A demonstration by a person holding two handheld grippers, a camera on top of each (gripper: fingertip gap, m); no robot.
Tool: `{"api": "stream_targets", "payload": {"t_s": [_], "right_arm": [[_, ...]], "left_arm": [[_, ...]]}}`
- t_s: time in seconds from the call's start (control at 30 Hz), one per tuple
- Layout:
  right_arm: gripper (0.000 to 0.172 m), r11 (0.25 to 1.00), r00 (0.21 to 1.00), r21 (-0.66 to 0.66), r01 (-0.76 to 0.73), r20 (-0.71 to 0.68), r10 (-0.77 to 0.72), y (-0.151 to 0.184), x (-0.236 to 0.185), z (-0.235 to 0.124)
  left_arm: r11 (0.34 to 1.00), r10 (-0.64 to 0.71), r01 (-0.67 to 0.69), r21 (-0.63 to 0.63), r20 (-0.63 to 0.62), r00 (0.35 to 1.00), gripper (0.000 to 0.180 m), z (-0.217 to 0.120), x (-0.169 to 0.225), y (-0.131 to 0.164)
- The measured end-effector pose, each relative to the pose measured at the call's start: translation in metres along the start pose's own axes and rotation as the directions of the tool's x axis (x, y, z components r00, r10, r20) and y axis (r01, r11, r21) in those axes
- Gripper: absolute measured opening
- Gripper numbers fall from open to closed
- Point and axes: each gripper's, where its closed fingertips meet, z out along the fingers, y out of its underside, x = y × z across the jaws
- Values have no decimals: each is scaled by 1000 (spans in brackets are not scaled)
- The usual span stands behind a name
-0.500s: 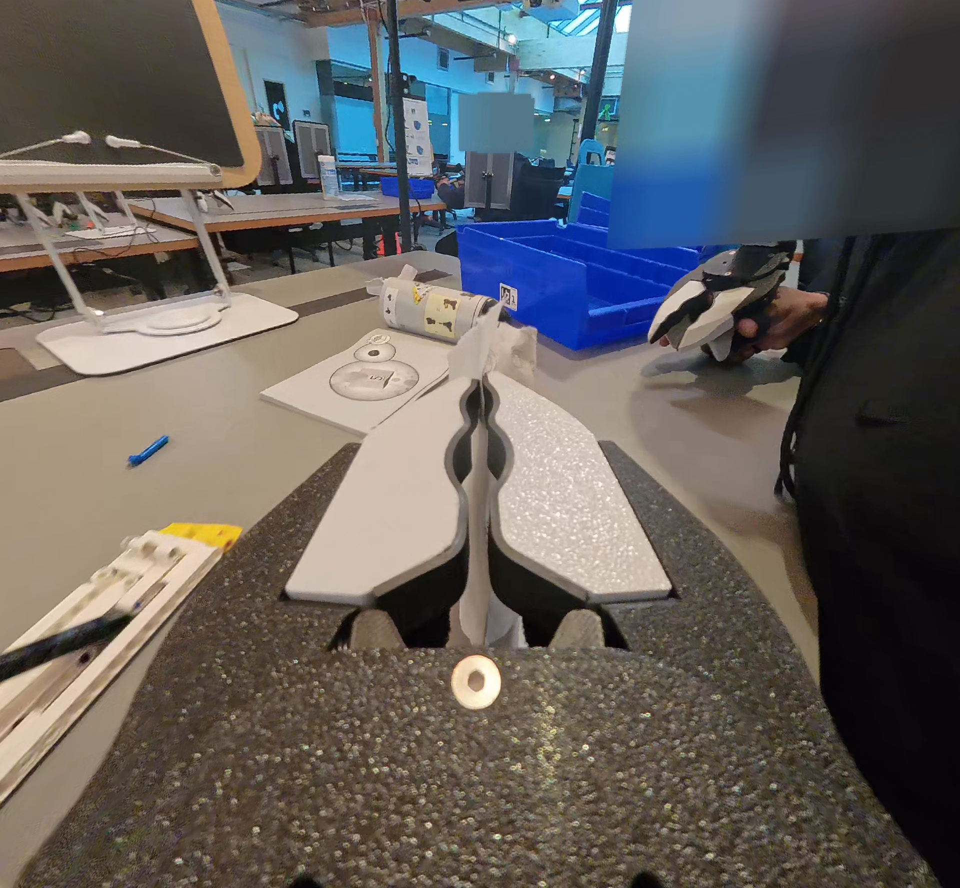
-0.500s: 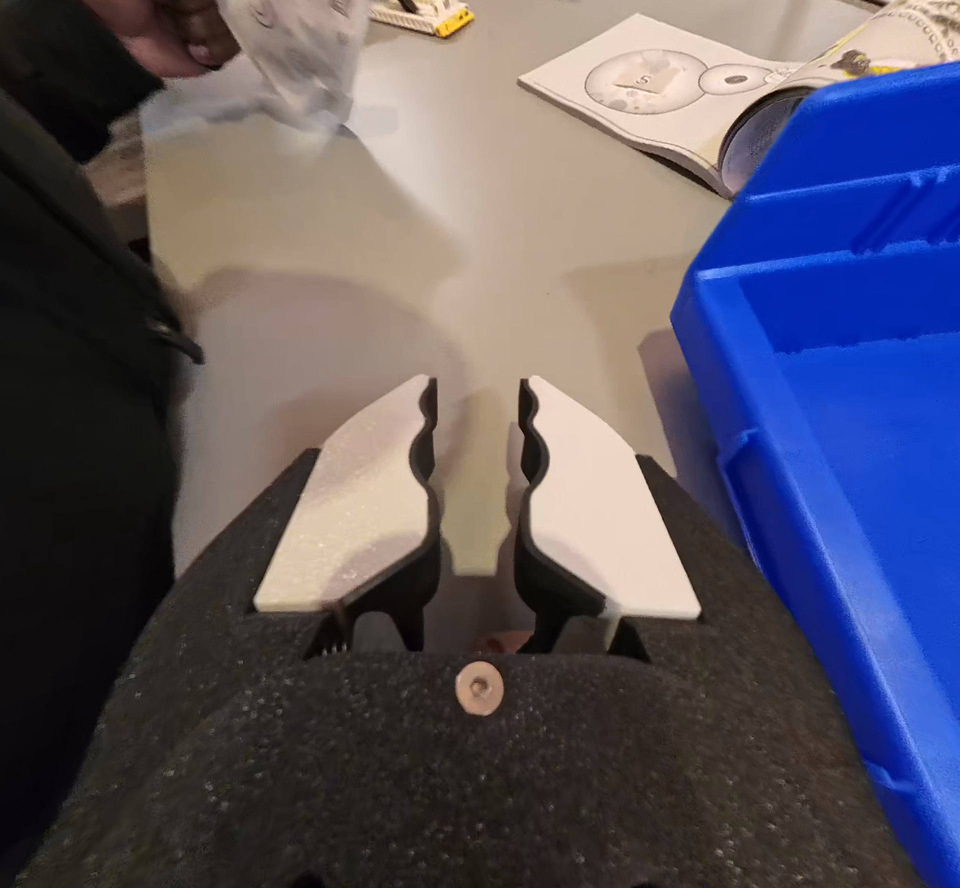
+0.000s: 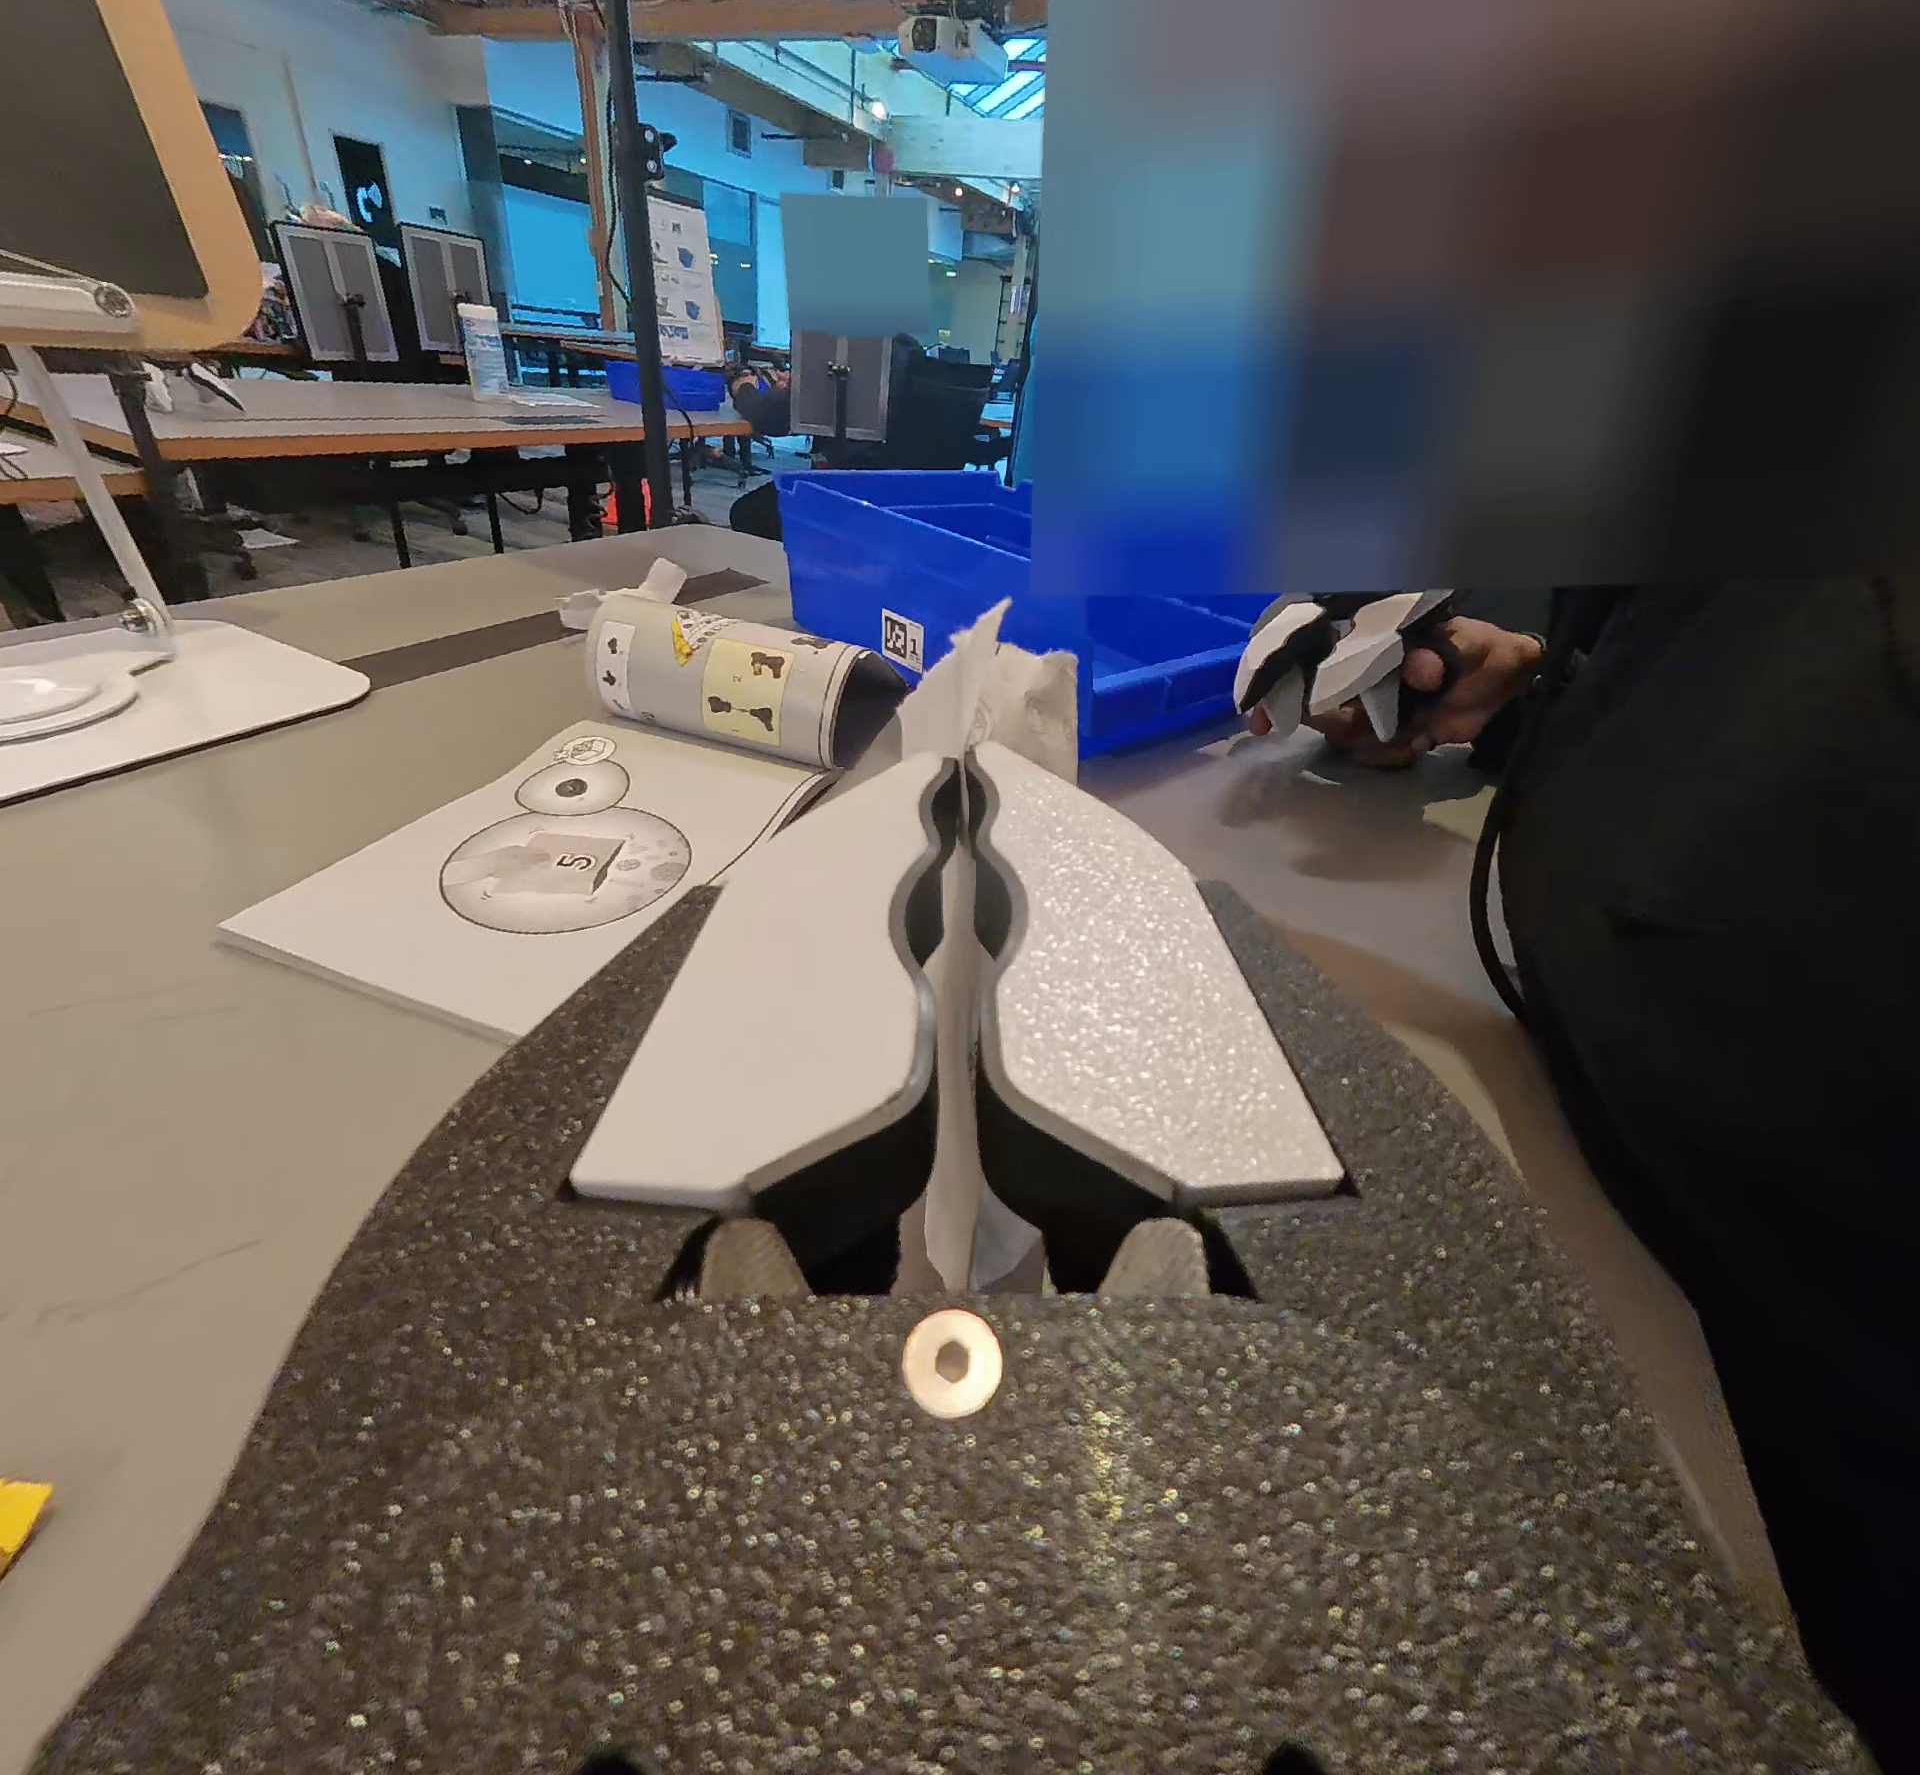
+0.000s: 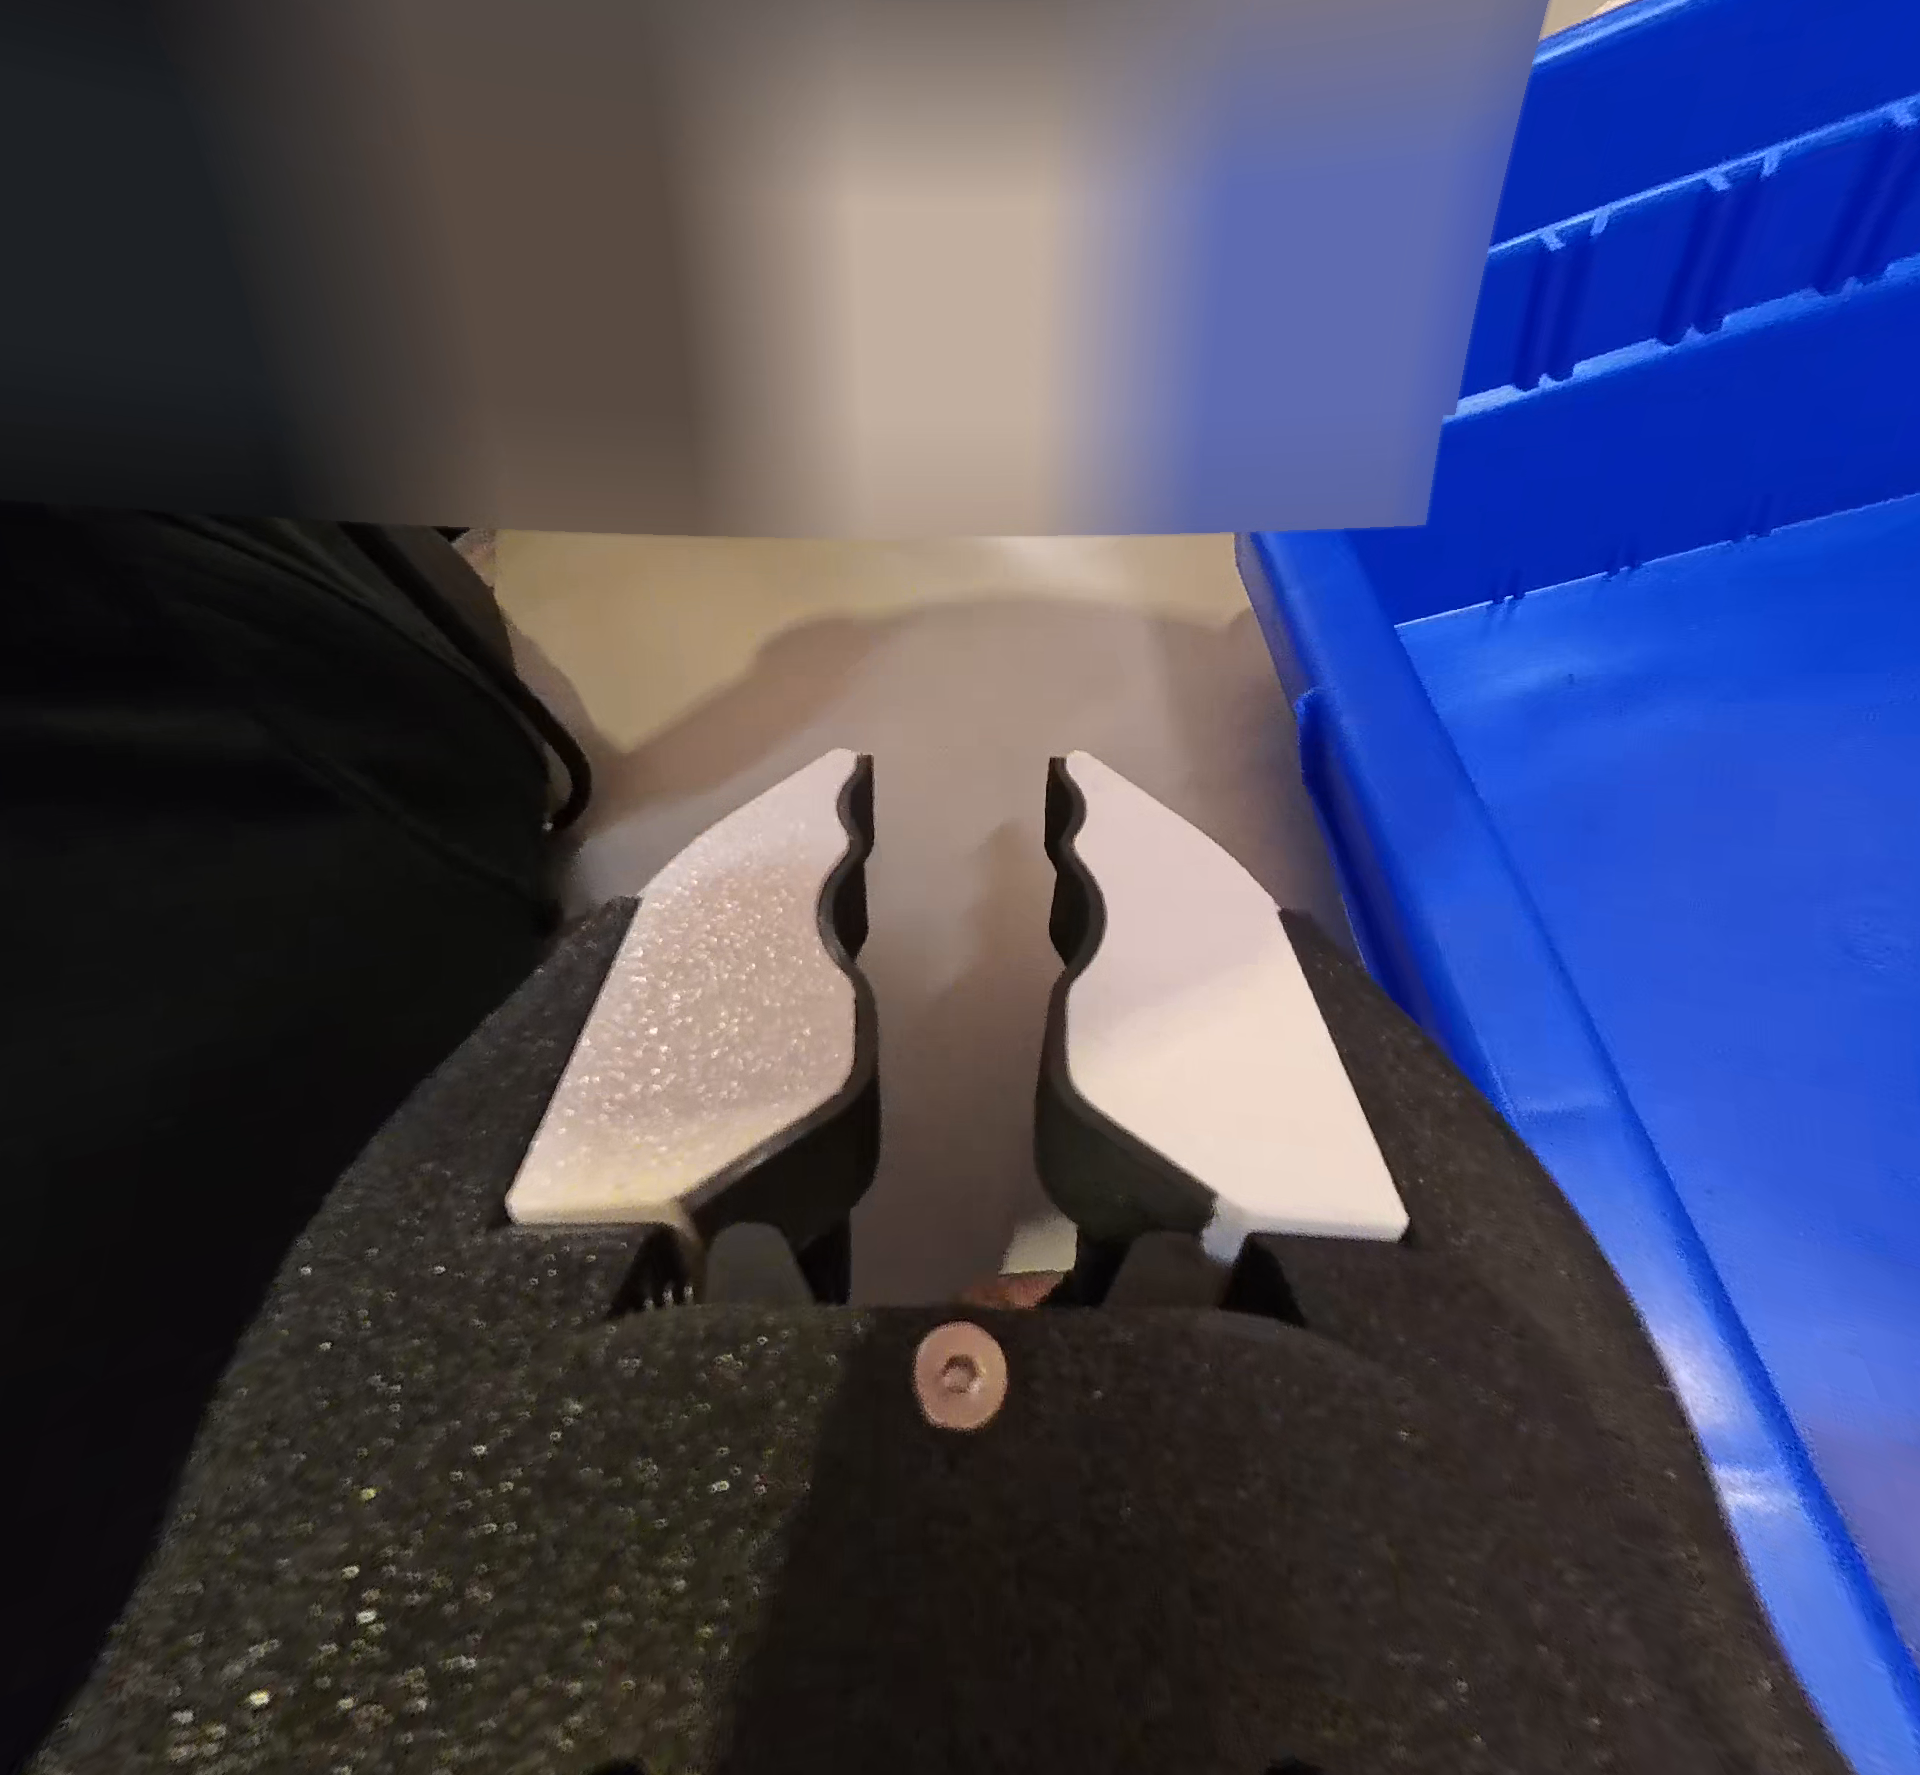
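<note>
We see the left gripper (image 3: pixel 961 769) with its two grey fingers closed on a thin white paper bag (image 3: pixel 977 686). The sheet runs edge-on down the whole slot between the pads, which press it from both sides, and its torn, crumpled top sticks up past the fingertips. Taking the big blue plastic compartment bin (image 3: pixel 935 562) as our landmark, the bag is held above the grey tabletop (image 3: pixel 208 1050) just in front of the bin's near wall.

Left of the bin lies an open white instruction booklet (image 3: pixel 499 884), its far pages curled into a roll that nearly reaches the bin's corner. A small scrap of white paper (image 3: pixel 623 593) sits just behind that roll. Further left of the bin stands a white monitor stand (image 3: pixel 156 686) on its flat base.

The right gripper (image 4: pixel 961 769) hangs just beside the bin's outer wall (image 4: pixel 1382 894), low over the bare tabletop. Its fingers stand apart, and only table surface shows between the pads. From the left wrist view, we see the right gripper (image 3: pixel 1320 686) in a hand (image 3: pixel 1455 686) at the bin's front right corner. A person's dark clothing (image 4: pixel 208 894) fills the side away from the bin.
</note>
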Motion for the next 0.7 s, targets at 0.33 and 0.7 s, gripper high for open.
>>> {"api": "stream_targets", "payload": {"t_s": [0.33, 0.7], "right_arm": [[34, 939, 870, -152, 307, -356, -342, -17, 33, -19], [37, 716, 683, -690, 105, -474, -557, 15, 80, -46]], "left_arm": [[998, 7, -6, 66, -22, 1000, 0, -6, 3, 2], [997, 43, -37, 63, -94, 995, 0, -21, 22, 0]]}}
